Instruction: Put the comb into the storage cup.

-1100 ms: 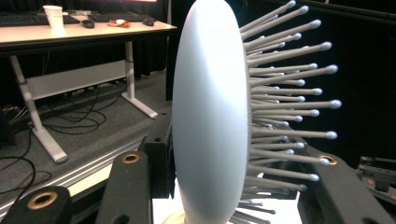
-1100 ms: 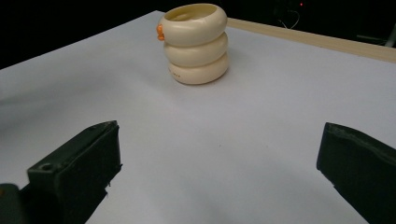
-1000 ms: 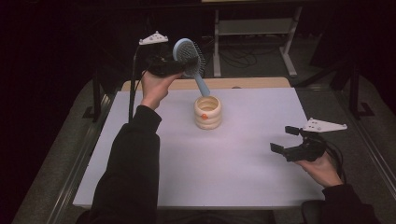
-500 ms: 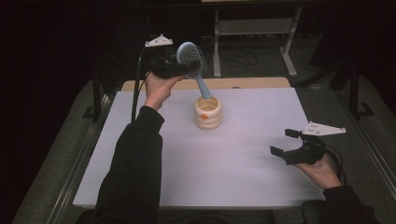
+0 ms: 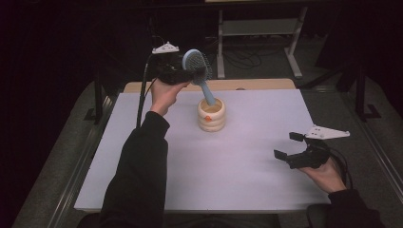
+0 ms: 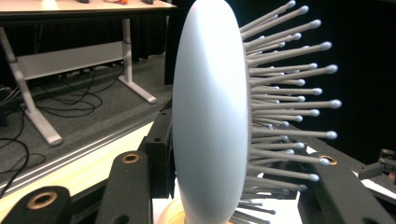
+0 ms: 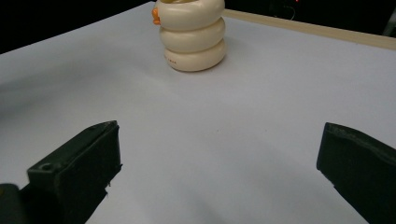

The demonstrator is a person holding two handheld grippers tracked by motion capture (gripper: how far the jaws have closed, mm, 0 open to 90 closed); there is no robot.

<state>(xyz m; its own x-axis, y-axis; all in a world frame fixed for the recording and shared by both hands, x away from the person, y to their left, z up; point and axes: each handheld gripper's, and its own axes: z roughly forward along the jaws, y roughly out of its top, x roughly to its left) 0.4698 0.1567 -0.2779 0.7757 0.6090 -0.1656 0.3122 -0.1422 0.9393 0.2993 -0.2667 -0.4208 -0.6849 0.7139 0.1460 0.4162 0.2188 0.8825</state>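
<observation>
High view shows the white table (image 5: 199, 180) spread before you, your two forearms coming in from its near edge. Toward the far side, near the middle, stands the cream ribbed cup (image 5: 211, 115), upright, with an orange mark on its side. Your left tongs (image 5: 187, 71) are raised above and just left of it, closed on the head of the pale blue hairbrush (image 5: 197, 66). You hold the brush by its head, handle slanting down, probably so the narrow end can go into the cup: the tip sits at the cup's mouth, though how deep it reaches you cannot tell from here. In the left gripper view the brush head (image 6: 210, 116) stands edge-on between the two black jaws, bristles pointing to one side.

Your right tongs (image 5: 291, 148) rest low near the table's right edge, jaws spread wide and holding nothing, well apart from the cup, likely kept clear of the placement. The right gripper view looks across bare table to the cup (image 7: 192, 35).

Compared with a second ago, the brush head has moved slightly right, toward the cup; the right tongs have barely shifted.
</observation>
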